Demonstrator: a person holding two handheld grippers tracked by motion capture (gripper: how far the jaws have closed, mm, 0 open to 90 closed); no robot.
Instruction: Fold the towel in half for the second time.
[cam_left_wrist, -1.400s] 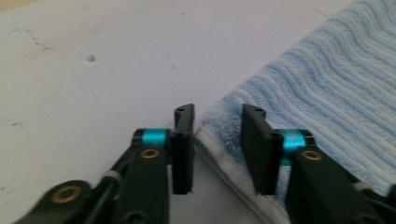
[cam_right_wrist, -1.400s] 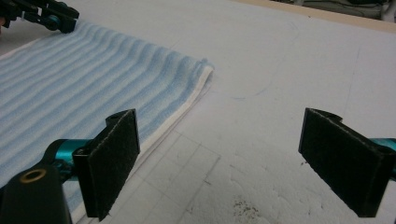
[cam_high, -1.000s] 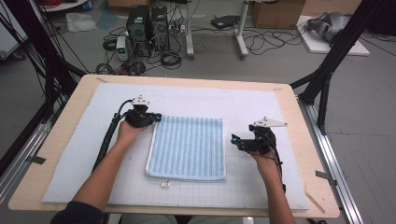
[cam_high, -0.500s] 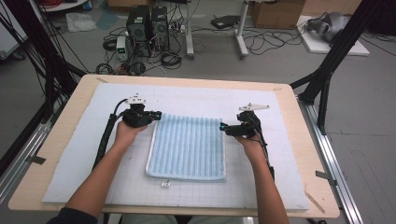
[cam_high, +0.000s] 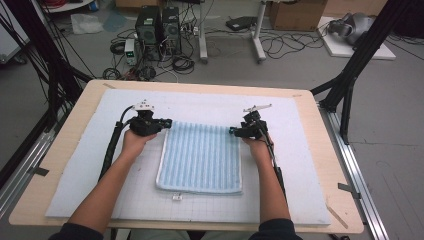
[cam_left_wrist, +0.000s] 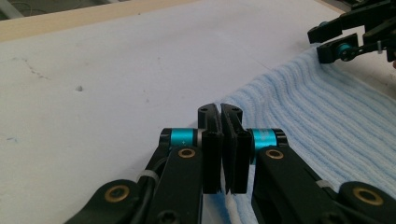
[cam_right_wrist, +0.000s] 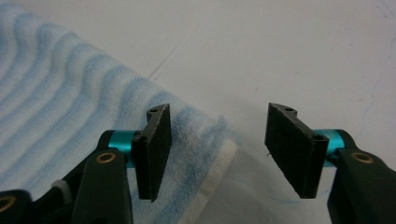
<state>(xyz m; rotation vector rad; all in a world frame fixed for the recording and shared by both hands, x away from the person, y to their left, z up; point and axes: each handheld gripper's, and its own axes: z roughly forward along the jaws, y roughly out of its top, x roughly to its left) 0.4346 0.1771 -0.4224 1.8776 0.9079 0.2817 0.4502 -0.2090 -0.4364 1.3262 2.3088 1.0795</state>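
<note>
A light blue striped towel (cam_high: 200, 157) lies flat on the white mat (cam_high: 295, 165). My left gripper (cam_high: 167, 122) is at the towel's far left corner. In the left gripper view its jaws (cam_left_wrist: 221, 109) are shut together on the towel's white-edged hem (cam_left_wrist: 232, 207). My right gripper (cam_high: 232, 131) is at the far right corner. Its jaws have just been closing. In the right gripper view they (cam_right_wrist: 217, 116) stand apart with the towel's corner (cam_right_wrist: 219, 140) lying between them, and the pads (cam_right_wrist: 154, 140) do not press on it.
The mat covers a wooden table (cam_high: 340, 150). A small white tag (cam_high: 176, 197) lies in front of the towel. Black frame posts (cam_high: 350, 75) stand at both sides. Computers and cables (cam_high: 160, 30) sit on the floor beyond the far edge.
My right hand has moved left and away from the person, from beside the towel to its far right corner. The left hand and the towel have stayed in place.
</note>
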